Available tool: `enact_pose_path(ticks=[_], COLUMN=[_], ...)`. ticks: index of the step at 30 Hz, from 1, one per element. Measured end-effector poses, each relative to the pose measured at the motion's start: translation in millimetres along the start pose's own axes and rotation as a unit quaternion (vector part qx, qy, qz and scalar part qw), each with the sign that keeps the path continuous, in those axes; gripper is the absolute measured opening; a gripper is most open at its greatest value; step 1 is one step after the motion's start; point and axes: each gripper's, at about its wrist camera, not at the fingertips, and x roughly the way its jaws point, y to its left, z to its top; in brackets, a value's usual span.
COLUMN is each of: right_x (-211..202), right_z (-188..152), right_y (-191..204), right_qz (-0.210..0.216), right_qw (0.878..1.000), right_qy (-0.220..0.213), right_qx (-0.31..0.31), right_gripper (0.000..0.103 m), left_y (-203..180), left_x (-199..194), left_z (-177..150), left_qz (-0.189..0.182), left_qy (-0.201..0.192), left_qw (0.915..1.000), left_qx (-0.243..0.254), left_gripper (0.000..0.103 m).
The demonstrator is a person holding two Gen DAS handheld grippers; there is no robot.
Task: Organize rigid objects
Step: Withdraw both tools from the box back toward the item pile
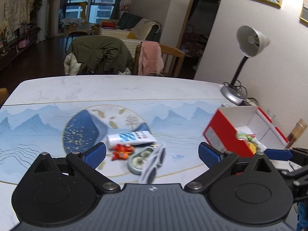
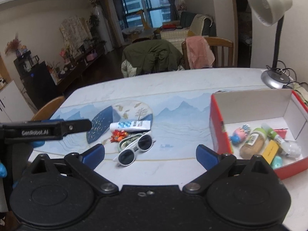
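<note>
A small heap lies mid-table: a white tube (image 1: 132, 137) (image 2: 130, 125), an orange toy figure (image 1: 122, 151) (image 2: 118, 135), a round grey-green case (image 1: 139, 159) (image 2: 128, 142) and white sunglasses (image 1: 155, 162) (image 2: 135, 147). My left gripper (image 1: 153, 153) stands open just short of the heap, nothing between its blue pads. My right gripper (image 2: 150, 154) is open too, the sunglasses lying ahead between its fingers, untouched. A red box (image 1: 221, 134) (image 2: 218, 123) with a white inside stands at the right, holding several small items: a bottle (image 2: 252, 144), a pink-blue toy (image 2: 239, 133) and a yellow piece (image 2: 270, 150).
A grey desk lamp (image 1: 248, 44) (image 2: 269, 5) stands at the table's far right corner with its cable by the wall. Chairs draped with a green jacket (image 1: 100, 53) and a pink cloth (image 1: 151, 55) stand behind the far edge. The left gripper's body (image 2: 48, 130) crosses the right wrist view's left side.
</note>
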Motion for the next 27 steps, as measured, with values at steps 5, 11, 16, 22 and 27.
enact_pose_path(ticks=[5,11,16,22,27], right_x=[14,37,57,87,112], right_z=[2,8,11,11,9], right_y=[14,22,30,37,43], right_qz=[0.002,0.000,-0.002,0.002,0.004], right_qw=[1.000,1.000,0.999,0.997,0.995], right_qy=[0.011,0.026,0.040,0.076,0.100], right_qx=[-0.008,-0.008,-0.018,-0.022,-0.025], right_gripper=[0.101,0.100,0.100,0.093,0.086], left_y=[25,46,59,66,66], left_x=[9,27,46,77,100], left_z=[3,3,-2,-10,-14], left_qz=[0.018,0.043,0.049,0.054,0.052], left_qy=[-0.011,-0.015,-0.002,0.027,0.046], left_qw=[0.9997,0.9989,0.9986,0.9978,0.9973], left_qx=[-0.009,-0.014,-0.020,-0.026,-0.025], left_gripper=[0.103,0.103,0.103,0.103,0.103])
